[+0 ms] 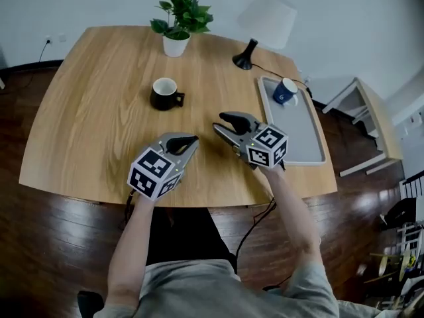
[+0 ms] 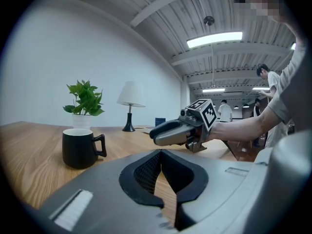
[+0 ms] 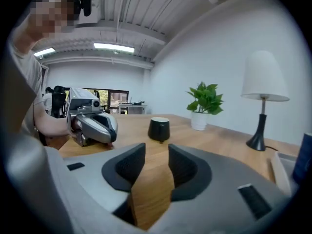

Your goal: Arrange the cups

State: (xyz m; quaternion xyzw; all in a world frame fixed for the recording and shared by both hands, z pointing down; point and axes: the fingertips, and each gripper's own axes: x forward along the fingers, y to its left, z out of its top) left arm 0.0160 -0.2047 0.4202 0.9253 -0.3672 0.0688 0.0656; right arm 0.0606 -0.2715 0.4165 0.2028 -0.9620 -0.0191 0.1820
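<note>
A black mug (image 1: 165, 93) with a white inside stands mid-table, its handle to the right; it also shows as the black mug (image 2: 80, 147) and the black mug (image 3: 159, 129). A blue cup (image 1: 285, 91) stands at the far end of the grey tray (image 1: 301, 131) on the right. My left gripper (image 1: 191, 140) rests near the table's front edge, jaws shut with nothing in them (image 2: 160, 152). My right gripper (image 1: 223, 122) hovers just left of the tray, pointing toward the mug, jaws open and empty (image 3: 156, 152). The two grippers sit side by side, well short of the mug.
A potted plant (image 1: 179, 18) and a lamp (image 1: 265, 18) with a black base stand at the table's far edge, the lamp's cable running past the tray. A white side table (image 1: 371, 124) stands off to the right. People (image 2: 268, 82) stand in the background.
</note>
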